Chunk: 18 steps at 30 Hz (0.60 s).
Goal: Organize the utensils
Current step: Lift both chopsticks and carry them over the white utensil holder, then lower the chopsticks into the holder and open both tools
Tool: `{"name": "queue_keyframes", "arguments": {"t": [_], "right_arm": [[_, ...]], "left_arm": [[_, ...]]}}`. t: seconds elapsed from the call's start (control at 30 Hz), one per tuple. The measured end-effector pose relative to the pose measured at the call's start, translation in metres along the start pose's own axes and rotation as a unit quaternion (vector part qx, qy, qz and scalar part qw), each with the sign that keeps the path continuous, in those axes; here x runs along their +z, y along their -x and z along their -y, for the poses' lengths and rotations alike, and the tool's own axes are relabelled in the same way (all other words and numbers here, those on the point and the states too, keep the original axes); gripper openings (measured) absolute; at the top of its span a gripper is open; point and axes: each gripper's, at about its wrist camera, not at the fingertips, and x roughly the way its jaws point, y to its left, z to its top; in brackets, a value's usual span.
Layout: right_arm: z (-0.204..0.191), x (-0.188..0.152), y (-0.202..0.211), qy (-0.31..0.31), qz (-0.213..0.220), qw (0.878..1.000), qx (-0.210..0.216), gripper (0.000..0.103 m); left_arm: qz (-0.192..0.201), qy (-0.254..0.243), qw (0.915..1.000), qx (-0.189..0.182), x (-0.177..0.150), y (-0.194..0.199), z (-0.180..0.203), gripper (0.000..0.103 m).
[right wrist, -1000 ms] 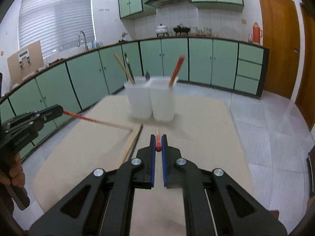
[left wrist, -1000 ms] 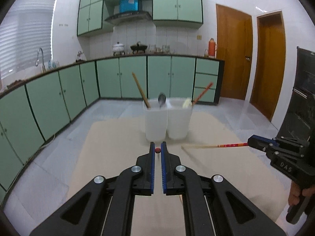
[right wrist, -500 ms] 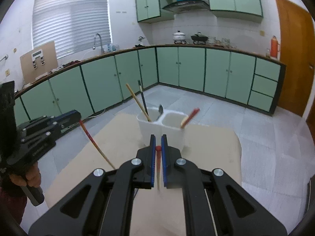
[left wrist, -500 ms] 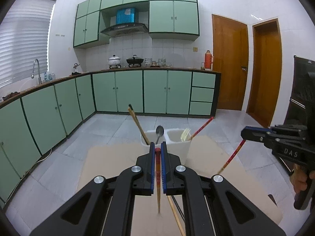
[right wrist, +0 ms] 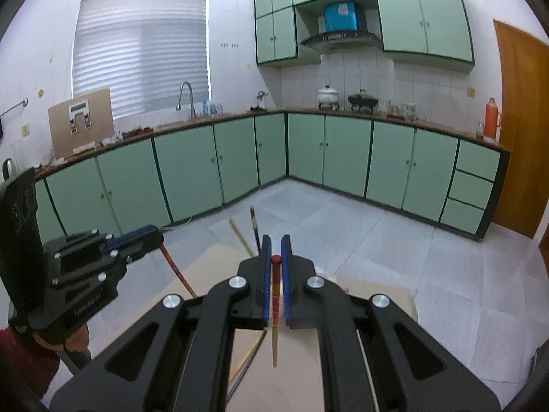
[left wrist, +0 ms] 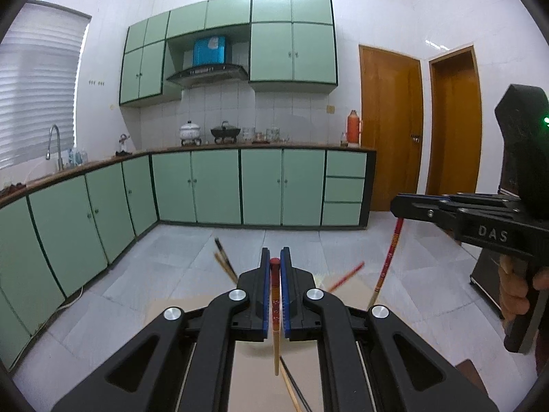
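Observation:
My left gripper (left wrist: 274, 252) is shut on the red top of a wooden chopstick (left wrist: 275, 336), which hangs straight down over the beige table (left wrist: 168, 309). My right gripper (right wrist: 275, 242) is likewise shut on the red end of a second chopstick (right wrist: 274, 340) that hangs below it. Each gripper shows in the other's view: the right gripper (left wrist: 399, 206) at the right, the left gripper (right wrist: 154, 237) at the left. The utensil holder is hidden behind the fingers. Only its sticks poke out: brown and black chopsticks (left wrist: 224, 262) and a red one (left wrist: 346, 274).
Loose chopsticks (left wrist: 291, 388) lie on the table under the left gripper, and the right wrist view also shows a loose chopstick (right wrist: 247, 360). Green kitchen cabinets (left wrist: 219, 185) line the far walls across a tiled floor. A person's hand (left wrist: 514, 292) holds the right gripper's handle.
Both grippers have risen well above the table, each with its chopstick. The chopsticks swung from nearly level to hanging down. The holder sank out of sight behind the fingers.

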Motion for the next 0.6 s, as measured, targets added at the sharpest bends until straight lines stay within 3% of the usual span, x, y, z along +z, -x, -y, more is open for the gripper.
{"name": "queue_keyframes", "arguments": {"t": [0.33,0.6], "right_arm": [[0.024,0.063,-0.031,0.004,0.045,0.999,-0.025,0.005],[0.049,0.059,-0.081,-0.018,0.037,0.998,-0.036,0.005]], "left_arm": [[0.058,-0.005,0.9983,-0.002,0.066,-0.034,-0.006,0.006],[0.04,-0.005,0.9992,0.004,0.057,-0.091,-0.011,0.006]]}}
